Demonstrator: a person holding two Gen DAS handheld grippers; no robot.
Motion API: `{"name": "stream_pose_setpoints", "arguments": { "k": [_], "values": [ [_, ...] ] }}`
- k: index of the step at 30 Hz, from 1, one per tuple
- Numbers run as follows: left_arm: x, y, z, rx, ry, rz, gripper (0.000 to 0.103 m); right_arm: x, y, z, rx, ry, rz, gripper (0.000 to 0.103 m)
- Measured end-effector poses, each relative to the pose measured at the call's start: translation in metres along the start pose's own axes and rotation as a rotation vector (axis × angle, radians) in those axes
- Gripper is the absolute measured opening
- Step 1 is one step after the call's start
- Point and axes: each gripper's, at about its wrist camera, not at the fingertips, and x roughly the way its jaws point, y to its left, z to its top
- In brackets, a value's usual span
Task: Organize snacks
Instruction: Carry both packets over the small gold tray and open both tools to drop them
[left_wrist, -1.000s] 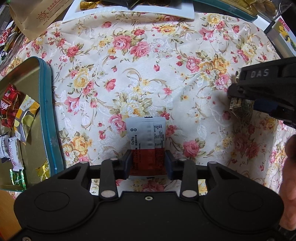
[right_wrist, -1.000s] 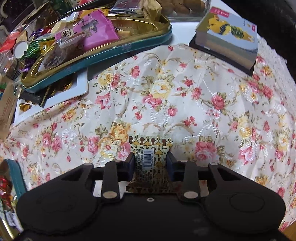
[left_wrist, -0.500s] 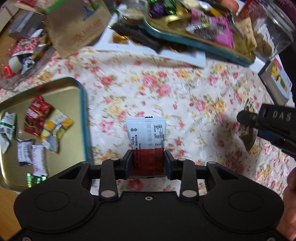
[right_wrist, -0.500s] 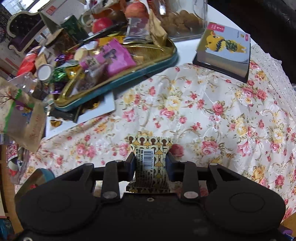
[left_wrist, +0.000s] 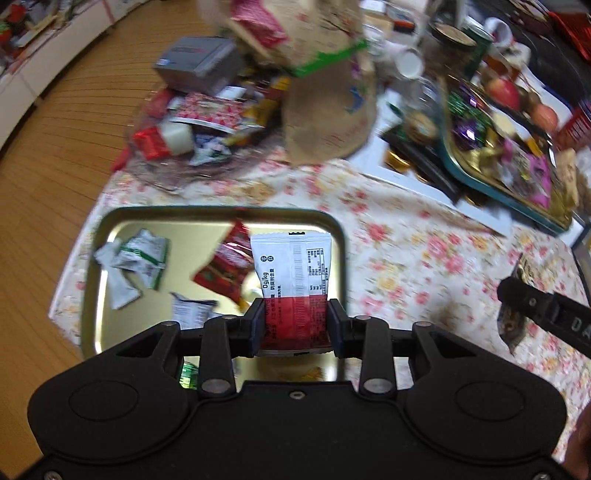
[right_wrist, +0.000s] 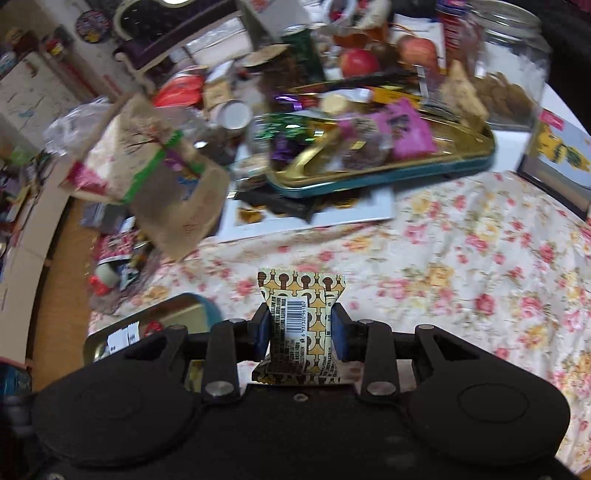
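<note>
My left gripper (left_wrist: 295, 323) is shut on a white-and-red snack packet (left_wrist: 293, 280), held in the air over the right side of a gold tray with a teal rim (left_wrist: 110, 221). Several wrapped snacks lie in that tray, among them a red one (left_wrist: 225, 266) and white-green ones (left_wrist: 142, 258). My right gripper (right_wrist: 300, 328) is shut on a yellow-and-brown patterned candy packet (right_wrist: 301, 314) with a barcode, above the floral cloth (right_wrist: 461, 266). In the left wrist view the right gripper (left_wrist: 517, 295) shows at the right edge with its packet. The tray's corner (right_wrist: 184, 306) lies at lower left in the right wrist view.
A second teal-rimmed gold tray (right_wrist: 388, 173) heaped with snacks stands at the back, beside a glass jar (right_wrist: 509, 62), apples (right_wrist: 358, 61) and a box (right_wrist: 561, 155). A brown paper bag (right_wrist: 166, 177) and loose packets (left_wrist: 207, 122) crowd the far left. A wooden floor (left_wrist: 48, 155) lies beyond.
Both grippers have risen with their packets. The left one has swung left, from over the cloth to over the gold tray. More of the cluttered far table has come into both views.
</note>
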Motion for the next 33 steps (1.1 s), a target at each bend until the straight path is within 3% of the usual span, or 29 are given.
{"name": "stream_pose_setpoints", "arguments": {
  "k": [8,15,33],
  "values": [
    [0.002,0.064,0.001,-0.059,-0.045,0.12,0.044,0.006,0.073,-0.02,-0.135,0.032,0.103,0.035],
    [0.003,0.102,-0.002,-0.101,-0.062,0.15,0.045,0.011,0.113,-0.047,-0.249,0.077,0.157,0.035],
    [-0.004,0.116,-0.005,-0.138,-0.083,0.122,0.049,0.02,0.128,-0.052,-0.269,0.088,0.165,0.035]
  ]
}}
